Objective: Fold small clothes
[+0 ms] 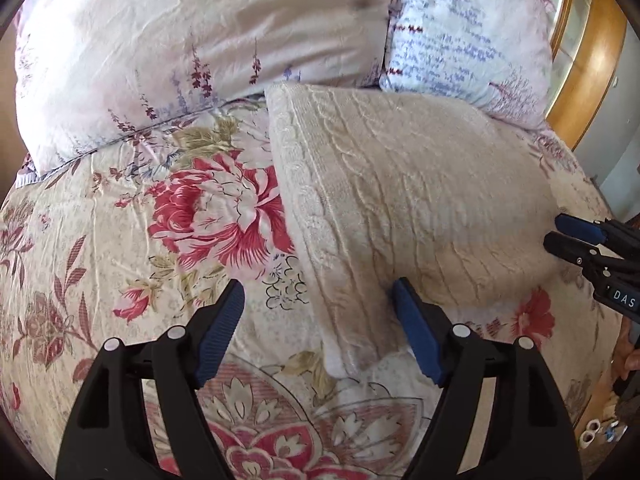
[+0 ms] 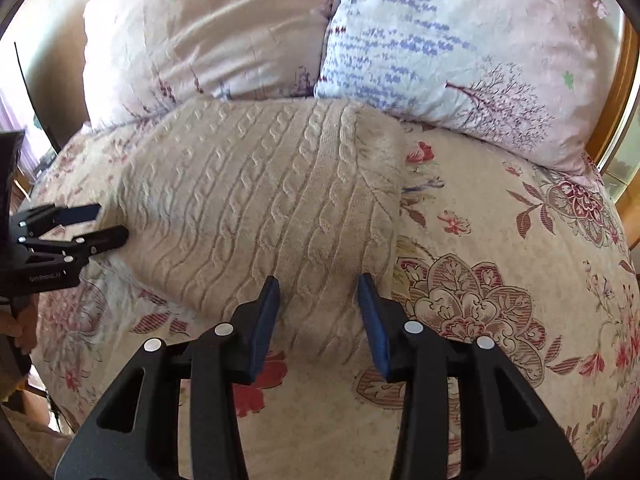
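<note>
Sweater [image 2: 256, 200], a cream cable knit, lies folded on the floral bedspread [image 1: 100, 240] just below the pillows [image 1: 200, 60]. Left gripper [image 1: 320, 328] has its jaws apart over the near corner; right gripper [image 2: 318, 316] is apart too, gripping nothing. Looks soft, thick and floppy, so best pinched at an edge or corner, probably through both layers.

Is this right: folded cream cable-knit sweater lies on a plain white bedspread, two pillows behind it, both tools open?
One thing is off: the bedspread is not plain white, it has a red and pink floral print, clearest in the left wrist view. The rest holds: the folded cream cable-knit sweater lies on it, two pillows behind, left tool and right tool both open.
</note>
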`<state>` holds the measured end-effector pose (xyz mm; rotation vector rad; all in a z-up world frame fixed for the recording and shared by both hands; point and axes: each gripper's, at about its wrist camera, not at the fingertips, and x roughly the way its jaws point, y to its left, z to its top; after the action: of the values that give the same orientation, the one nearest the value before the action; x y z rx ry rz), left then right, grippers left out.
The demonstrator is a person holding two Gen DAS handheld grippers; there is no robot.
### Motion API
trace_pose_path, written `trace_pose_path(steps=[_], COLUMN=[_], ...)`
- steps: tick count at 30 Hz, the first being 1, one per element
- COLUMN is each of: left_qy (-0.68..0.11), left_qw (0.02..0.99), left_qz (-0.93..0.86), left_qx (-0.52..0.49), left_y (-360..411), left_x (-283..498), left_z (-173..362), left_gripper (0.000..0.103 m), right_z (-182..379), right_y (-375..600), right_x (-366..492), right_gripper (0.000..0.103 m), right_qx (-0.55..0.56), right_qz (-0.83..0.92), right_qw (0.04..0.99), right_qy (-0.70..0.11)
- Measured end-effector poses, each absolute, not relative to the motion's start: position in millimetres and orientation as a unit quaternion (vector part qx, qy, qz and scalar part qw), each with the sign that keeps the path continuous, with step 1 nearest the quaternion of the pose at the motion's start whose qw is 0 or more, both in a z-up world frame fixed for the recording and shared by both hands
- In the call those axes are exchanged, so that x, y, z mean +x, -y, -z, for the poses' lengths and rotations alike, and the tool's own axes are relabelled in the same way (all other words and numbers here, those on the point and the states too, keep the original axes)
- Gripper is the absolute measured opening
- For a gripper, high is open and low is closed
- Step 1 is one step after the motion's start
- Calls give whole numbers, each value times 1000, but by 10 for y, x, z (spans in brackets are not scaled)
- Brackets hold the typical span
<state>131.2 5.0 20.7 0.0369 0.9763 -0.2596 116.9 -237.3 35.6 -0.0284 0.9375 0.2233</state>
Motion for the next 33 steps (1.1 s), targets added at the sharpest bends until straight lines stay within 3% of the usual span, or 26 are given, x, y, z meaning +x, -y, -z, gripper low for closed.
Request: trace_pose_path(steps=[3,5,11,15,23,33], left_qy=[-449,-444,-434,-440,-468,-492], left_qw=[886,889,896,895,882,870], left_qz=[116,111,95,78,55,35], left_qx=[17,11,-4,13,19,7], left_y=[-73,-85,-59,19,90,69], left_x=[1142,1064,898,856,848,873], left_z=[-279,-298,-318,-283,-145,0], left_gripper=[81,85,96,101,101,101], right_z=[-472,-514,-546,-533,-339,-133], right_y=[2404,2415,2415,2338,2450,2341], right_x=[1020,947,840,779,794,774], right_gripper=[81,82,99,102,102,102], right_qx=[-5,-2,-10,-27,39,5], right_qz=[-92,-85,-37,-18,0,-4], right_qw=[899,904,915,918,899,885], right_qy=[-429,-418,-403,-395,-436,-466])
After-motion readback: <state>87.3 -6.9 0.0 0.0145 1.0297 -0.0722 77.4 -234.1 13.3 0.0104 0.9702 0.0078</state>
